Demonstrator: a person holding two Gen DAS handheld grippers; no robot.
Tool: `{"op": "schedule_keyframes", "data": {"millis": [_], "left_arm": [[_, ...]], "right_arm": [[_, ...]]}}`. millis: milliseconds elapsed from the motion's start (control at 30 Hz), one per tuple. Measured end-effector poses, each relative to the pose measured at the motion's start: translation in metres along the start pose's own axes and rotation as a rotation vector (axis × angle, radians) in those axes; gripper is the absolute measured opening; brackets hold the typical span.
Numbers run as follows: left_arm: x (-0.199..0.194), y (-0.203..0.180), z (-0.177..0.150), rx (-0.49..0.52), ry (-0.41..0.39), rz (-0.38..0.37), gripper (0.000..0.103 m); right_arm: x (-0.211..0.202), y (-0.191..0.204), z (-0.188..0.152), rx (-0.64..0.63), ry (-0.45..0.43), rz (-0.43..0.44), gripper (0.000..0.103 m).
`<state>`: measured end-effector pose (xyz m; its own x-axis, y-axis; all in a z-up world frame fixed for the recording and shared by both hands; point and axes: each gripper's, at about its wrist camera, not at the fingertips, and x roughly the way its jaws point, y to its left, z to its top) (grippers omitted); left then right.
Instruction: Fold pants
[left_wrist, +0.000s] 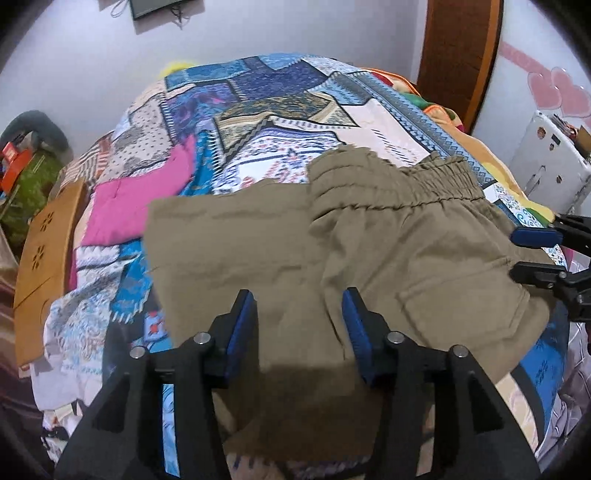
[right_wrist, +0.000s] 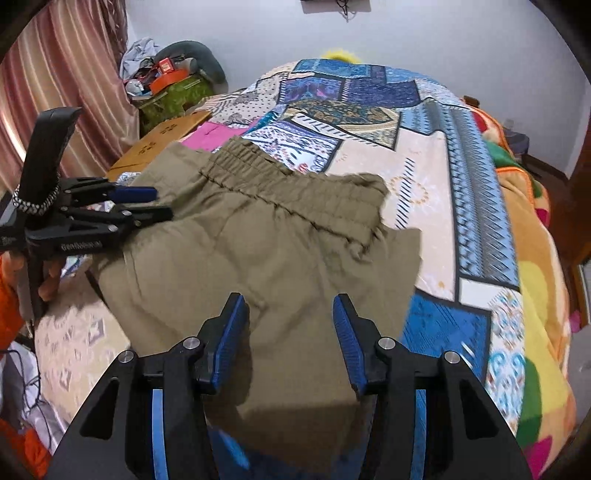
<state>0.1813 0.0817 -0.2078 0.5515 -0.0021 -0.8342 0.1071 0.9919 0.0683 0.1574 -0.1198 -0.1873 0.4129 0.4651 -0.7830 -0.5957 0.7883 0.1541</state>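
Note:
The khaki pants (left_wrist: 332, 251) lie folded on the patchwork bedspread (left_wrist: 280, 110), elastic waistband (left_wrist: 417, 184) at the far side. They also show in the right wrist view (right_wrist: 258, 251), waistband (right_wrist: 295, 192) away from me. My left gripper (left_wrist: 299, 306) is open and empty, hovering over the near edge of the pants. It also shows at the left of the right wrist view (right_wrist: 159, 203). My right gripper (right_wrist: 288, 310) is open and empty over the near part of the pants. It appears at the right edge of the left wrist view (left_wrist: 524, 254).
A pink garment (left_wrist: 129, 206) lies on the bed left of the pants. A wooden board (left_wrist: 44, 258) leans at the bed's left side. A cluttered box (right_wrist: 170, 88) and curtains (right_wrist: 74, 74) stand to the left. A bright blanket (right_wrist: 535, 258) covers the bed's right side.

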Motion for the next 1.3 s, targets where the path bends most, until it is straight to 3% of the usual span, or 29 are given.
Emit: {"op": "schedule_keyframes", "data": {"millis": [133, 200, 367, 433, 467, 533, 633, 733, 833, 933, 1100, 1300], "left_arm": [[-0.007, 0.009, -0.012, -0.006, 0.002, 0.05, 0.061], [-0.008, 0.018, -0.021, -0.011, 0.014, 0.11, 0.061], [-0.013, 0.041, -0.031, -0.108, 0.032, 0.05, 0.065], [-0.013, 0.045, -0.033, -0.102, 0.041, 0.185, 0.062], [-0.013, 0.05, -0.034, -0.106, 0.051, 0.209, 0.062], [-0.015, 0.066, -0.038, -0.163, 0.067, 0.143, 0.061], [-0.023, 0.075, -0.036, -0.196, 0.054, 0.11, 0.061], [-0.026, 0.077, -0.028, -0.216, 0.026, 0.054, 0.061], [-0.008, 0.074, -0.017, -0.235, 0.057, -0.02, 0.061], [0.013, 0.071, -0.013, -0.247, 0.092, -0.045, 0.061], [0.028, 0.075, -0.003, -0.312, 0.09, -0.151, 0.061], [0.037, 0.075, 0.011, -0.304, 0.087, -0.171, 0.061]], "right_arm": [[-0.01, -0.003, -0.013, 0.004, 0.013, -0.04, 0.044], [-0.015, -0.005, -0.019, 0.012, 0.008, -0.054, 0.044], [-0.022, -0.017, -0.028, 0.091, 0.003, -0.041, 0.045], [-0.023, -0.019, -0.03, 0.114, 0.0, -0.033, 0.045], [-0.024, -0.019, -0.031, 0.117, -0.002, -0.033, 0.045], [-0.024, -0.018, -0.03, 0.115, -0.005, -0.04, 0.047], [-0.03, -0.018, -0.027, 0.113, -0.018, -0.063, 0.048], [-0.036, -0.025, -0.018, 0.133, -0.062, -0.092, 0.065], [-0.031, -0.037, -0.007, 0.179, -0.083, -0.101, 0.068], [-0.014, -0.05, -0.001, 0.228, -0.048, -0.07, 0.068], [0.016, -0.066, -0.002, 0.294, 0.022, 0.007, 0.068], [0.034, -0.079, 0.0, 0.368, 0.046, 0.126, 0.069]]}}
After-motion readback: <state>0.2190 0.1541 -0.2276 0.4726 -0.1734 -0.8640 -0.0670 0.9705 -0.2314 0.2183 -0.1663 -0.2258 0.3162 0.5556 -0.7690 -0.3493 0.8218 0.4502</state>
